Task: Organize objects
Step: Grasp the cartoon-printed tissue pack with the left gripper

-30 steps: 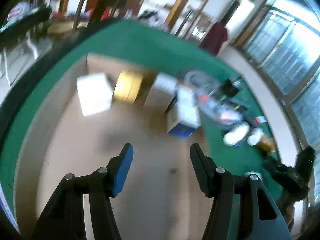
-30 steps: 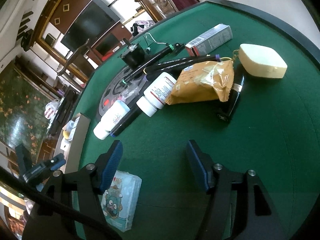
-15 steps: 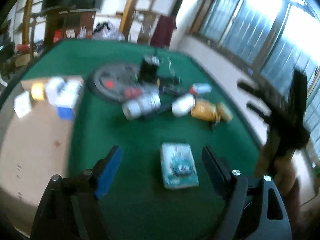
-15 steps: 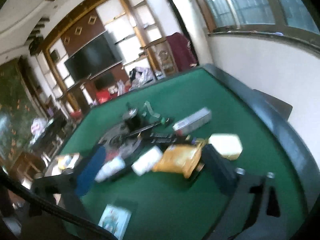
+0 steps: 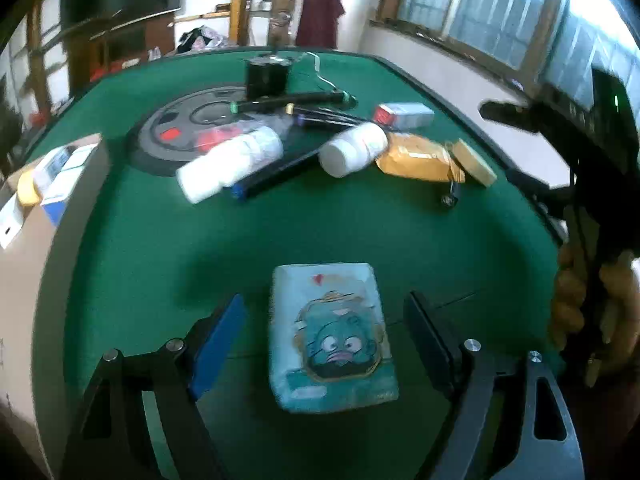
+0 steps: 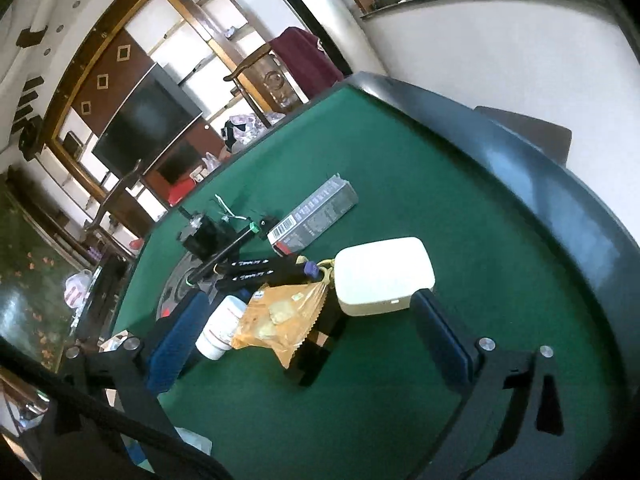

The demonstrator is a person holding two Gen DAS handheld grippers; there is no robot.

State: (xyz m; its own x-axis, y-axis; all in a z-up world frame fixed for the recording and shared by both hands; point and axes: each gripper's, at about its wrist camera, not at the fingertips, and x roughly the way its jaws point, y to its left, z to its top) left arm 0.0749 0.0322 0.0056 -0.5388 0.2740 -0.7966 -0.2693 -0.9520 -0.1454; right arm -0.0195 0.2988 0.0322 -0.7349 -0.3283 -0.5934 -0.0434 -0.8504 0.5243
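Observation:
A teal tissue pack (image 5: pixel 332 336) with a cartoon face lies on the green table (image 5: pixel 328 224). My left gripper (image 5: pixel 324 344) is open, its fingers on either side of the pack, not touching it. My right gripper (image 6: pixel 308 332) is open, above an orange snack bag (image 6: pixel 280 320), a white bottle (image 6: pixel 220 330) and a cream case (image 6: pixel 382 276). Further back lie two white bottles (image 5: pixel 228 164), black markers (image 5: pixel 292 100) and a grey box (image 6: pixel 316 214). The right gripper also shows at the right edge of the left wrist view (image 5: pixel 580 168).
A cardboard box (image 5: pixel 28 248) holding small boxes and a yellow tape roll stands at the table's left edge. A grey weight plate (image 5: pixel 200 120) with a black motor (image 5: pixel 266 76) lies at the back. The table's dark rim (image 6: pixel 560 200) curves along the right.
My left gripper swung from over the cardboard box to the tissue pack and now straddles it. My right gripper lifted, tilted up and moved toward the snack bag and cream case.

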